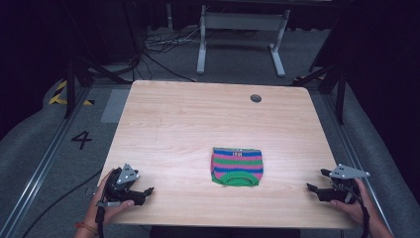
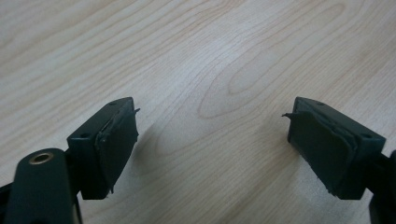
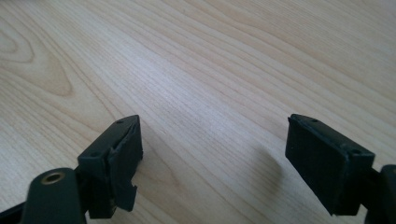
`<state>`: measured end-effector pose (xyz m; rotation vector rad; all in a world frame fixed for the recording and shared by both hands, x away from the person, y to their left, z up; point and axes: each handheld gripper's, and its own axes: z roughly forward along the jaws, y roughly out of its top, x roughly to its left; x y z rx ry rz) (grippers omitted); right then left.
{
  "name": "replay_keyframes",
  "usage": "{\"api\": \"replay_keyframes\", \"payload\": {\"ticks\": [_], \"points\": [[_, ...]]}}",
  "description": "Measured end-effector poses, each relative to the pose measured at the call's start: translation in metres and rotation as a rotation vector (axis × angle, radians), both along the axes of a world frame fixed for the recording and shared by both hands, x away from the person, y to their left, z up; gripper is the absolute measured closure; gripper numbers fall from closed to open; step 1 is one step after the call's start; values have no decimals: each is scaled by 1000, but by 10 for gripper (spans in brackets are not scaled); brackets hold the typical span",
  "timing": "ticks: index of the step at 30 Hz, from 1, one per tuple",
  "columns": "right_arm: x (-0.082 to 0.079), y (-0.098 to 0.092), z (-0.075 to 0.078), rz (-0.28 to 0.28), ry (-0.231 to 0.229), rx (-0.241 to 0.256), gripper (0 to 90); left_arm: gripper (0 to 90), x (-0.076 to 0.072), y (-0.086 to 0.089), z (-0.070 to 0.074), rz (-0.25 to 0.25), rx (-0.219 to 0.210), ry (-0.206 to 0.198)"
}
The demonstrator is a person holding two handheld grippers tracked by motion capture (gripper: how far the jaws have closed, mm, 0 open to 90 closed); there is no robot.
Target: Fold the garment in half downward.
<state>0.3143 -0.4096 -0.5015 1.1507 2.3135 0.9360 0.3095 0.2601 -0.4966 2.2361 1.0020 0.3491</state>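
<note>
A small knitted garment with pink, green and blue stripes lies flat on the wooden table, near the front middle. My left gripper rests at the table's front left corner, held by a hand, well left of the garment. Its jaws stand wide apart over bare wood, so it is open. My right gripper sits at the front right, pointing left toward the garment but apart from it. It is open too, with nothing between its fingers.
A round grey grommet sits in the table's far right part. Beyond the far edge stand a white desk frame and loose cables on the floor. Dark stand legs flank both sides.
</note>
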Motion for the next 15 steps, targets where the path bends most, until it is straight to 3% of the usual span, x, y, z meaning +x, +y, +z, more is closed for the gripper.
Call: {"api": "replay_keyframes", "payload": {"ticks": [1,4,15], "points": [[0,-2,-1,-7,7,22,191,153,-1,1,-1,3,-15,-3],[2,-7,-5,-26,30,73,179,146,-2,0,-1,18,-7,-8],[2,-7,-5,-25,28,70,172,142,-2,0,-2,27,-8,-9]]}}
